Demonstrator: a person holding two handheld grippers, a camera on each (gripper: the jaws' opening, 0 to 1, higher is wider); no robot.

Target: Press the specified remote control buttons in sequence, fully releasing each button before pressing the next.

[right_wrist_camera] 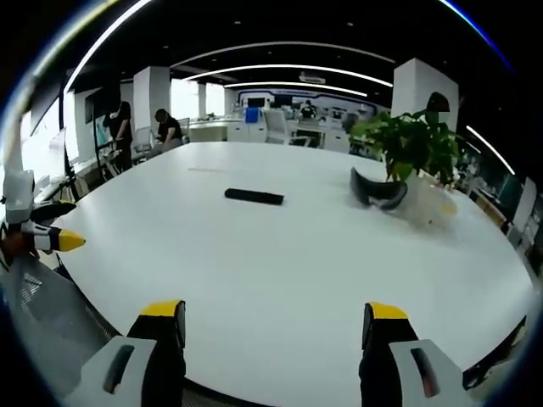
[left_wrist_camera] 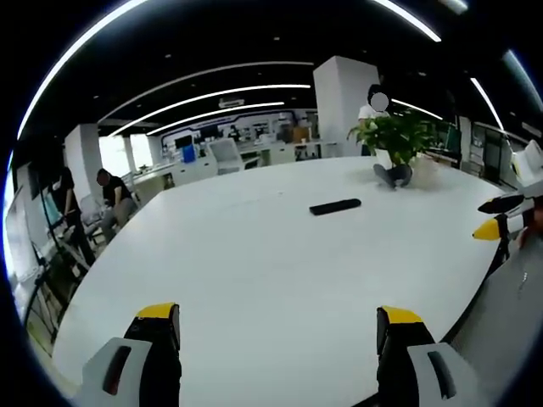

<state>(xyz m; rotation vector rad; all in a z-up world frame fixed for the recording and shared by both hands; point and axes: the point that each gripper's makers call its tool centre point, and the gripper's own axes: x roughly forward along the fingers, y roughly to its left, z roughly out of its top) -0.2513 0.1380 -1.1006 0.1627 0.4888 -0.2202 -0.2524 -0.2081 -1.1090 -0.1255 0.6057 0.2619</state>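
**Remote untouched; both grippers held back at the table edge**

The remote (left_wrist_camera: 335, 206) was seen lying flat on the white table (left_wrist_camera: 254, 280), well out from the near edge and apart from everything else. A plant (left_wrist_camera: 397, 136) stood farther back, with a dark curved object (right_wrist_camera: 377, 191) at its foot; what that object was could not be told from these views.

The left gripper (left_wrist_camera: 278, 326) was held low over the near edge, its jaws spread wide with nothing between them. The right gripper (right_wrist_camera: 277, 324) was likewise held wide open and empty at another side of the table. Each was glimpsed at the margin of the other's view, well apart from the remote.

The step in hand was judged to be the approach: no button had yet been reached, and the pressing sequence appeared not to have begun. The buttons themselves were too small to be made out.

For the next move, one gripper would have to be carried forward over the table and lowered onto the first button with one jaw tip, the remote being kept in sight. A light remote could slide if pressed off-centre.
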